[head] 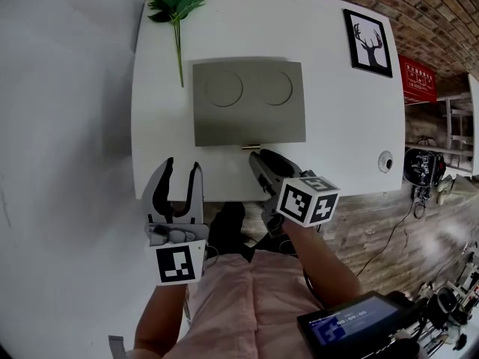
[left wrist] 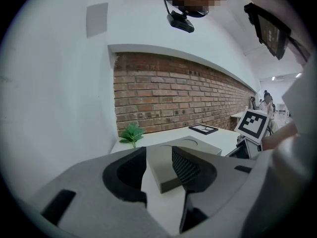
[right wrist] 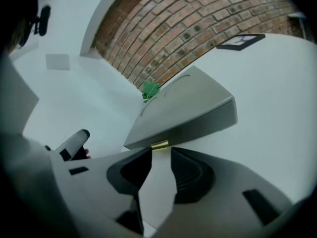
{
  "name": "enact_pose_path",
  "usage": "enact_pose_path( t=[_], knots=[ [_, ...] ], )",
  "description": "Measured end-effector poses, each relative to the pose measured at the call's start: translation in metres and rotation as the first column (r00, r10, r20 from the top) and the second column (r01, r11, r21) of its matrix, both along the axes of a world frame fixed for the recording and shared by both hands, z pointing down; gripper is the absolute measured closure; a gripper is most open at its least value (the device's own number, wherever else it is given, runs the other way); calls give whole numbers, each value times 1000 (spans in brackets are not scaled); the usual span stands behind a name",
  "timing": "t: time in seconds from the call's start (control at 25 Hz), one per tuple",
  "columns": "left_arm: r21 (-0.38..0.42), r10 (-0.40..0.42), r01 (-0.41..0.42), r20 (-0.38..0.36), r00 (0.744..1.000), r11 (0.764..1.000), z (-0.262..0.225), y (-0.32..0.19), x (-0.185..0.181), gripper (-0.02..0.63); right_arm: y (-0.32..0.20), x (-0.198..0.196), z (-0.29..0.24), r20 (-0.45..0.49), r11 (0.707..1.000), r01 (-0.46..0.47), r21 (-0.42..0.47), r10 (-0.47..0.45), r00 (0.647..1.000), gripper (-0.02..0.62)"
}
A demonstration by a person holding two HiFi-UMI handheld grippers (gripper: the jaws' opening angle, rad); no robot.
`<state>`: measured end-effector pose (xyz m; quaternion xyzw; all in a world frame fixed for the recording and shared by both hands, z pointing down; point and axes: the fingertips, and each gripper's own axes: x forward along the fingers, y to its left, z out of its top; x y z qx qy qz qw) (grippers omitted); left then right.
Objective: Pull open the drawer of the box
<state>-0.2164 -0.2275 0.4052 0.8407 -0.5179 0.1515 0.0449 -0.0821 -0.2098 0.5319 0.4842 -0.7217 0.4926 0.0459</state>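
Note:
A flat grey box (head: 249, 102) with two round recesses in its lid lies in the middle of the white table (head: 337, 118). A small brass handle (head: 251, 147) sticks out of its near side. My right gripper (head: 260, 158) hovers just in front of that handle with its jaws open. In the right gripper view the handle (right wrist: 159, 145) sits just beyond the tips of the right gripper (right wrist: 161, 163), with nothing between them. My left gripper (head: 182, 167) stands open and empty over the table's front left part. In the left gripper view the left gripper (left wrist: 158, 166) frames a near corner of the box (left wrist: 163, 175).
A green plant sprig (head: 177, 6) lies at the table's back left. A framed deer picture (head: 367, 42) lies at the back right, and a small round object (head: 385, 161) sits near the right edge. Wooden floor and equipment lie to the right of the table.

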Motion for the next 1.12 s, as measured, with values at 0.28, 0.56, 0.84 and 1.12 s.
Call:
enact_pose_path(
  t=[0.28,0.56,0.84,1.12],
  knots=[
    [-2,-9,9,-20,1000,1000,1,-10,-2,436,-10,-2,8,129,994,6,-113,9,992,442],
    [9,-22,22,-37,999,1000,-2,-16,-5,436,-15,-13,13,205,986,43,-161,-9,979,480],
    [21,-31,32,-44,999,999,-4,-15,-10,436,-14,-11,12,247,984,56,-167,-13,969,510],
    [17,-29,30,-35,999,999,-6,-10,-12,436,-11,-12,12,249,986,43,-162,-1,968,515]
  ],
)
